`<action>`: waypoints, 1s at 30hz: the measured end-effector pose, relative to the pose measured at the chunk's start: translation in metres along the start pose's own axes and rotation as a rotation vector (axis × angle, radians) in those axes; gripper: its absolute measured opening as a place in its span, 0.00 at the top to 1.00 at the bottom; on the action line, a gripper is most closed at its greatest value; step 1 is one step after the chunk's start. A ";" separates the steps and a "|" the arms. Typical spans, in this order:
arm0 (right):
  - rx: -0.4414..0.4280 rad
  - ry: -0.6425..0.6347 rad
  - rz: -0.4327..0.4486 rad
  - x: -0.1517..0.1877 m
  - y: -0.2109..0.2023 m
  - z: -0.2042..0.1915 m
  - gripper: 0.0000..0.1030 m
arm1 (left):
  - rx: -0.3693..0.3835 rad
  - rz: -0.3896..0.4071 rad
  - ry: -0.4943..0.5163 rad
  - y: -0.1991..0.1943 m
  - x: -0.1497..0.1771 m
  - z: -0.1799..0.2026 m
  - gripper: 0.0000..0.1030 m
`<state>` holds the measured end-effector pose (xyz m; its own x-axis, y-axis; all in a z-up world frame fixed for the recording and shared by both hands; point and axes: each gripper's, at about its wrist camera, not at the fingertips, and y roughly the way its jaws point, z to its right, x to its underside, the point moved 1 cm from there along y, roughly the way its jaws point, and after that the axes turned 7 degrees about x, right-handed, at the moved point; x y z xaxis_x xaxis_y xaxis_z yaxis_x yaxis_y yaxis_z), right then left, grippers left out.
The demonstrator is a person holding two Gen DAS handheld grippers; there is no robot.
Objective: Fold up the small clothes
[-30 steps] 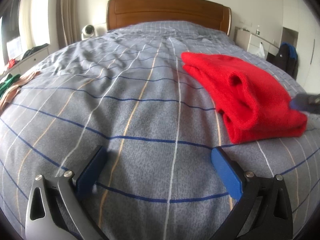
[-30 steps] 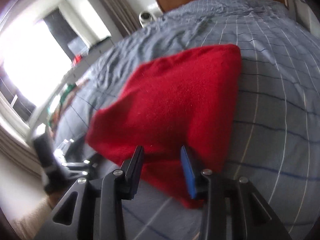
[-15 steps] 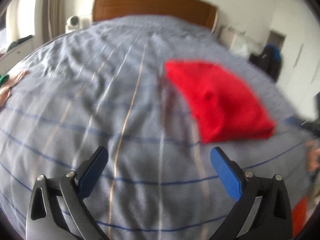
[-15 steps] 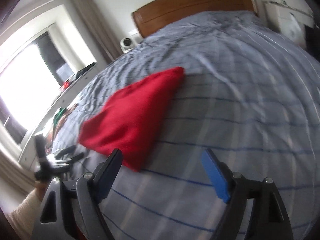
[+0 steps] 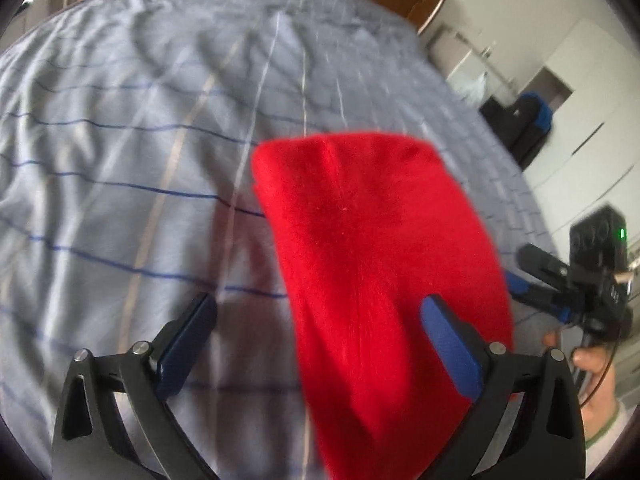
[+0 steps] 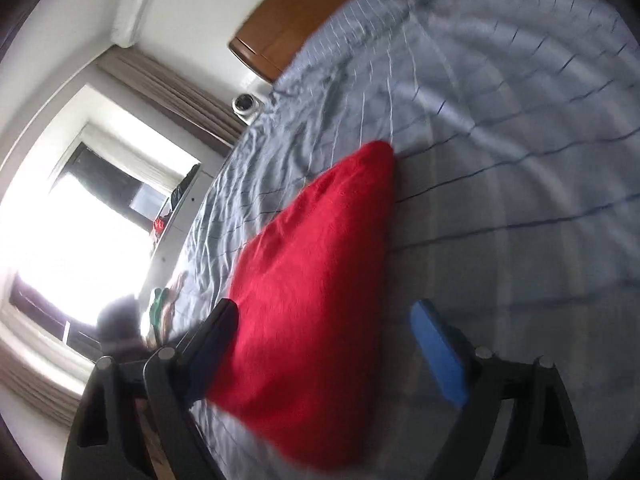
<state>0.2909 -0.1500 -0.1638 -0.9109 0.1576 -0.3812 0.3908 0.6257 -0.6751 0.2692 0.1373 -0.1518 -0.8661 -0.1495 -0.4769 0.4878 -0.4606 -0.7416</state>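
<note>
A folded red knit garment [image 5: 372, 264] lies on the grey checked bedspread [image 5: 120, 152]. In the left wrist view it fills the lower middle and runs between my open fingers. My left gripper [image 5: 320, 328] is open, with the garment's near end between its jaws and apart from both pads. In the right wrist view the same garment [image 6: 316, 292] lies between the fingers, close to the left one. My right gripper [image 6: 324, 340] is open and holds nothing. The right gripper also shows in the left wrist view [image 5: 560, 280], beside the garment's right edge. Both views are blurred.
A wooden headboard [image 6: 288, 28] stands at the far end of the bed. A bright window [image 6: 76, 232] and a ledge with small clothes [image 6: 160, 304] are on the left. A nightstand [image 5: 460, 56] and a dark bag [image 5: 528, 120] stand to the right.
Both grippers have swung in over the red garment, which now sits between each pair of open fingers. The right gripper, shut on the garment a second ago, opened and stays open.
</note>
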 end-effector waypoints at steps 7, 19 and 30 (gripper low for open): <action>0.184 -0.212 -0.064 -0.005 0.057 -0.035 0.69 | 0.008 0.017 0.030 0.013 0.002 0.016 0.77; 0.255 -0.577 0.318 -0.002 -0.053 -0.130 0.74 | 0.017 0.181 0.125 -0.042 -0.024 0.067 0.32; 0.464 -0.398 0.272 0.069 -0.102 -0.003 0.04 | -0.356 0.440 0.339 -0.115 0.106 0.085 0.00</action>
<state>0.1878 -0.2008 -0.1193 -0.6887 -0.0861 -0.7199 0.6968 0.1961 -0.6900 0.1125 0.1003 -0.0774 -0.5235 0.0529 -0.8504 0.8452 -0.0936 -0.5262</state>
